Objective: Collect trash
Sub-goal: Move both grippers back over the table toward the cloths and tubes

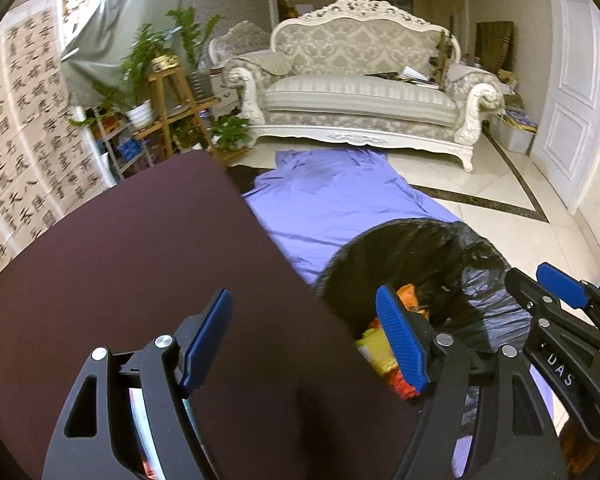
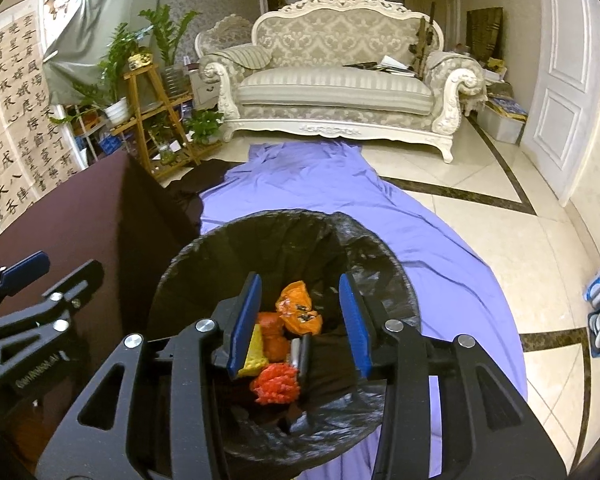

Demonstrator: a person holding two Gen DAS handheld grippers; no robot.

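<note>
trash [image 2: 284, 344] in bin [image 2: 364, 240] directly below parted right tongs [image 2: 302, 324]

I see a black bin liner [image 2: 204, 264] holding orange wrapper [image 2: 298, 308] and red mesh [image 2: 276, 386]; purple sheet [image 2: 320, 184], dark maroon table [image 1: 120, 260], cream damask sofa [image 2: 336, 56].

The left wrist view is taken from low above a dark maroon tabletop [image 1: 132, 280], facing forward and slightly downward along the left gripper [image 1: 300, 344] toward an ornate cream upholstered sofa [image 1: 360, 80]. The right wrist view is taken from close above a round bin lined with a black plastic bag [image 2: 228, 240], facing the same way along the right gripper [image 2: 300, 324]. The sofa, the bin, the tabletop and a purple cloth spread on the floor [image 1: 340, 196] are shared by both views, and each gripper is seen at the edge of the other's view.
</note>
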